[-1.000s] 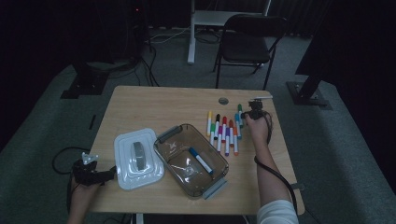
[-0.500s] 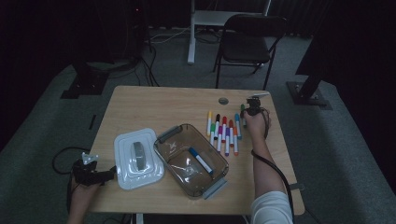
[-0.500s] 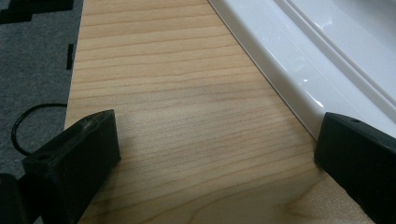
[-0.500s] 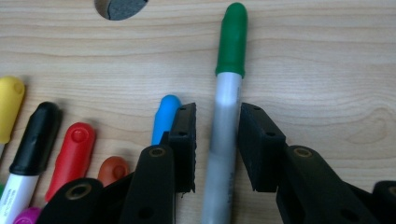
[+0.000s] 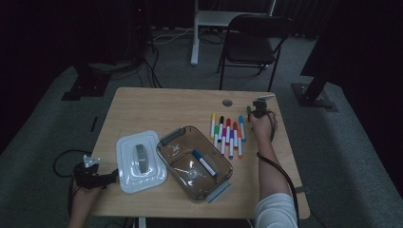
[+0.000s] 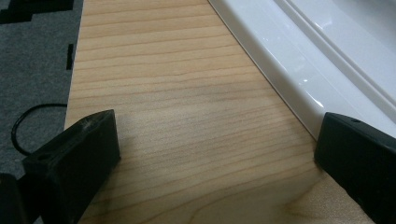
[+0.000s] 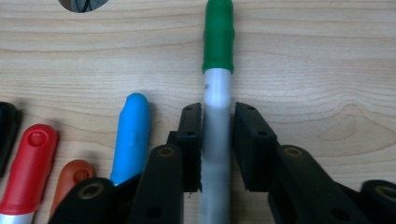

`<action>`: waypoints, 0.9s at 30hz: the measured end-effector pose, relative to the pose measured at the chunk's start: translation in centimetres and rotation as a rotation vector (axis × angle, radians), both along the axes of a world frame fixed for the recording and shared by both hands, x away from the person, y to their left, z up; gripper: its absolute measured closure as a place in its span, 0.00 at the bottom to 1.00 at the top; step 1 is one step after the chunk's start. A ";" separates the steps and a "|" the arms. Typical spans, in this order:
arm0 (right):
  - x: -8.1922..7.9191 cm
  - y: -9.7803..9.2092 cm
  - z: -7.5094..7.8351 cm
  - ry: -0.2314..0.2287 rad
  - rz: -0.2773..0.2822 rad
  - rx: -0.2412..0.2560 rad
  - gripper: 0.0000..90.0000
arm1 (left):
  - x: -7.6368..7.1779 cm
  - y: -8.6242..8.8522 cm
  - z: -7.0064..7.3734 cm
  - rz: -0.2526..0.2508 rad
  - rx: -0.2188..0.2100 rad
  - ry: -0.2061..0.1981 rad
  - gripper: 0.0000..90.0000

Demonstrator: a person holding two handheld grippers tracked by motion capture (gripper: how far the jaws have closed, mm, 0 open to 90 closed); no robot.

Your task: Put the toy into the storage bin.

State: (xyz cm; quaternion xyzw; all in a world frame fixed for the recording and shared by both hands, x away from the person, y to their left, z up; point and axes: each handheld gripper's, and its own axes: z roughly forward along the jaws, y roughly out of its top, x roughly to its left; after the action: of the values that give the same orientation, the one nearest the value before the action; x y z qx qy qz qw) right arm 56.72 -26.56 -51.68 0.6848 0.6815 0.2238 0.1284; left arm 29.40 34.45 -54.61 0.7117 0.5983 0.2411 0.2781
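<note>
Right gripper [image 7: 217,140] fingers [image 7: 190,144] clamped on green marker [image 7: 217,70], grey barrel between pads, green cap pointing away over bare table [image 7: 303,70]. Blue marker [image 7: 133,135] just beside, then red marker [image 7: 28,158] and orange marker [image 7: 70,179]. Marker row [image 5: 227,134] near far right table edge. Left gripper [image 6: 215,154] fingers wide apart, nothing between, over wood beside white lid [image 6: 327,60]. Brown box [image 5: 178,156] mid-table, marker inside.

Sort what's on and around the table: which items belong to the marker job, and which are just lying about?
In the job:
green-capped marker, clamped in the right gripper
row of markers
brown bin with a blue marker inside
white lid
left gripper, open beside the lid

Lying about:
folding chair
floor cables
</note>
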 end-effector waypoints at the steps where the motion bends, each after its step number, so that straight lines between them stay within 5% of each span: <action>1: -0.1 -0.1 0.0 0.006 -0.004 0.005 0.85 | 0.0 0.0 0.0 0.000 0.000 0.000 0.01; 13: -2.0 -1.1 1.2 0.005 -0.003 0.078 0.85 | 0.0 0.0 0.0 0.000 0.000 0.000 0.01; 27: -5.6 0.4 5.3 -0.074 0.130 0.123 0.85 | 0.0 0.0 0.0 0.000 0.000 0.000 0.01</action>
State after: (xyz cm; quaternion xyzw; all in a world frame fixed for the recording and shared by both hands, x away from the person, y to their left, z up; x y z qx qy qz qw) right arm 51.08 -26.19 -46.41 0.6369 0.7044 0.2981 0.0966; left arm 29.40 34.45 -54.61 0.7117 0.5984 0.2411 0.2780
